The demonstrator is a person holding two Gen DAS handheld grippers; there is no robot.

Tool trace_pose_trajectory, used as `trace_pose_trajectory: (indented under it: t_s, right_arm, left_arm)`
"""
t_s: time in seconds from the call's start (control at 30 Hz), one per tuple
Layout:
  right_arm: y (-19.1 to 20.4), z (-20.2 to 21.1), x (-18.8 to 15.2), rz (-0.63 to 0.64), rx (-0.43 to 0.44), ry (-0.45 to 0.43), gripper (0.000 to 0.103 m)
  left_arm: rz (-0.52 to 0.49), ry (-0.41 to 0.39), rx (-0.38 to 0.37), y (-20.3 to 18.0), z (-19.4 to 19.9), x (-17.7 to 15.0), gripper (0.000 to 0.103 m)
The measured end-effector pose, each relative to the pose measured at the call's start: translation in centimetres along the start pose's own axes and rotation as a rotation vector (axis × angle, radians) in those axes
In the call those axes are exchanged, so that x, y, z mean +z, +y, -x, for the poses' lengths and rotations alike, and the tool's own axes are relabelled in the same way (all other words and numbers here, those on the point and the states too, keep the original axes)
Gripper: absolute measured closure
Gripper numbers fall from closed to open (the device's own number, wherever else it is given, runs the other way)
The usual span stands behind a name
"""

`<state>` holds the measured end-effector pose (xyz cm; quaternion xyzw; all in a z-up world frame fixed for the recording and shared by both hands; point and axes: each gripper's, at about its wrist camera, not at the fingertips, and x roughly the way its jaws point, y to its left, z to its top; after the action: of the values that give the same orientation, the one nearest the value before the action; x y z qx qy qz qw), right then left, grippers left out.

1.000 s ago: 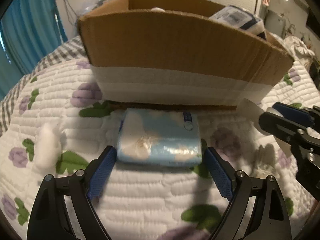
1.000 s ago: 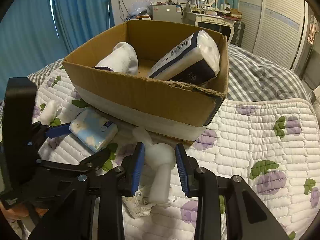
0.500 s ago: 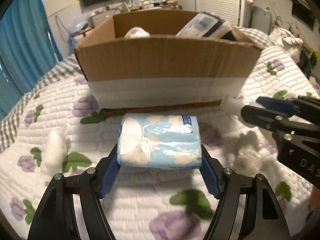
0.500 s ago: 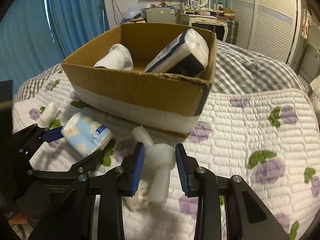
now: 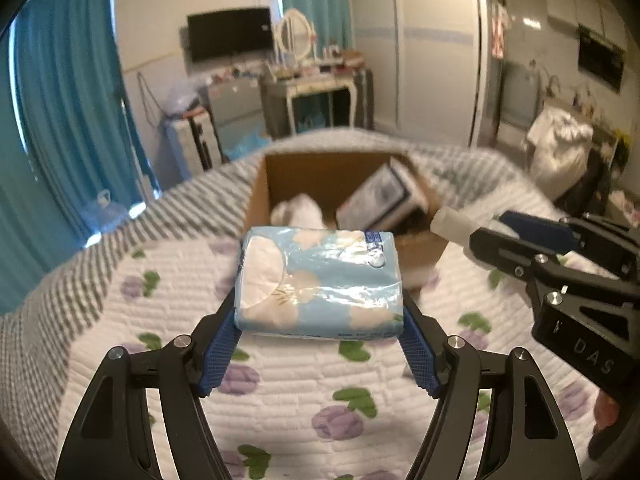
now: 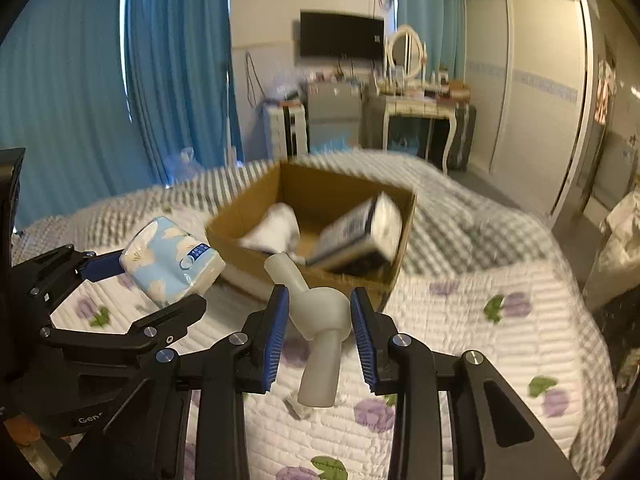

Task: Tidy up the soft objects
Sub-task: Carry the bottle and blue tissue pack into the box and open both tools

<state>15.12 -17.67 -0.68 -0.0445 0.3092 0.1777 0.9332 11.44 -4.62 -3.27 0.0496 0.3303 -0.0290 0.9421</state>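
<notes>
Both tongs now lifted off quilt (image 5: 304, 396): left tongs (image 5: 319, 332) clamping tissue pack (image 5: 320, 284), right tongs (image 6: 320, 332) gripping white knotted piece (image 6: 320, 316).

Cardboard box (image 6: 356, 276) open at top, on quilt (image 6: 480, 320). Inside: white bundle (image 6: 276, 228) at L, dark-and-white pack (image 6: 360, 232) tilted vs R wall; bare floor strip btwn them + along back wall. Near rim stands btwn grippers and interior. Left gripper (image 5: 320, 344) w/ tissue pack (image 5: 320, 284) and right gripper (image 6: 320, 328) w/ white piece (image 6: 318, 320) side by side, near, not touching.
</notes>
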Motion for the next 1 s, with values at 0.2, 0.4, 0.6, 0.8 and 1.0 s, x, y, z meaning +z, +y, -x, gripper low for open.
trace_pose_trajectory:
  t_s: [0.2,0.4,0.6,0.8,1.0]
  right_arm:
    - [0.5,3.4,4.0,0.016,0.021,-0.103,0.071]
    - [0.4,3.6,7.6,0.012,0.038,-0.164,0.071]
    - [-0.6,-0.1,10.6,0.001,0.025,-0.165,0.071]
    - [-2.3,-7.7,12.2,-0.033,0.029,-0.102,0.071]
    - [-4.3,-14.9,11.4,-0.067,0.051,-0.020,0.071]
  left_arm:
    - [0.049,-0.103,0.000,1.1,3.4,2.7,0.031]
    - [0.065,-0.161,-0.005,2.3,3.0,5.6,0.031]
    - [0.062,-0.147,0.013,3.5,-1.4,7.9,0.031]
    - [0.061,-0.105,-0.005,4.1,-8.3,9.0,0.031]
    - [0.047,-0.056,0.002,4.0,-13.6,8.6,0.031]
